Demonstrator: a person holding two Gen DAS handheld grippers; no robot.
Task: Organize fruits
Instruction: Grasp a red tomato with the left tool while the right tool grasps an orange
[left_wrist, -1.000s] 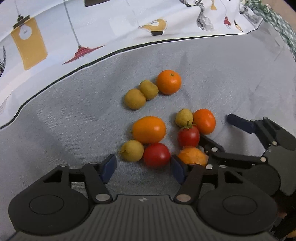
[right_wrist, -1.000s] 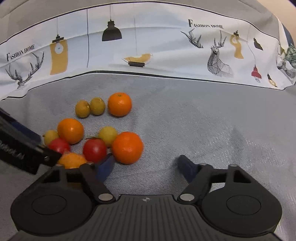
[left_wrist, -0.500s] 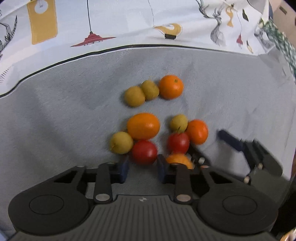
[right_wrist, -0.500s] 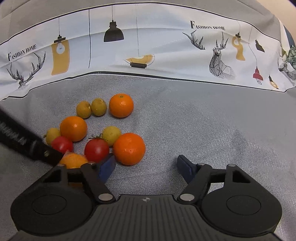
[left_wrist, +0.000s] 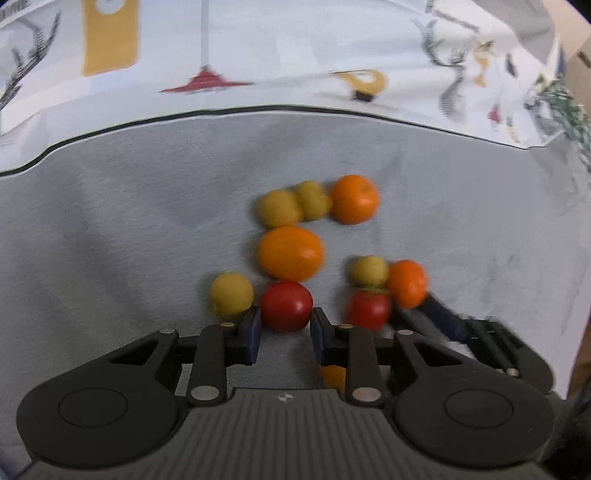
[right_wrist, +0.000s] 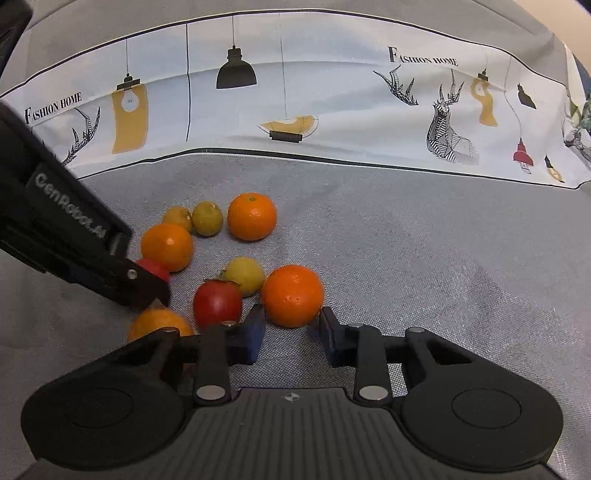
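- A grey cloth (right_wrist: 424, 258) covers the work surface. Its far edge meets a white printed band (right_wrist: 332, 103) with lamps and deer drawn on it. The right half of the cloth lies bare and open, and so does the far left in the left wrist view.
- The fruit sits in one loose cluster left of centre in the right wrist view, with no shared line or direction.
- The big orange (left_wrist: 291, 253) is the one oval piece. Its long axis runs left to right in the left wrist view, just beyond the red tomato (left_wrist: 286, 304).
- The left gripper (left_wrist: 286, 332) has just been closing. Its blue pads sit against the two sides of the red tomato and grip it on the cloth.
- The right gripper (right_wrist: 291, 332) has just been closing too. Its pads flank the near orange (right_wrist: 292, 295), touching or almost touching its lower sides; a firm grip cannot be told.
- A stemmed tomato (right_wrist: 218, 302) lies just left of the near orange, a yellow fruit (right_wrist: 244, 275) behind both.
- A far orange (right_wrist: 252, 216) and two small yellow fruits (right_wrist: 207, 218) form the back row.
- The left wrist view is blurred.
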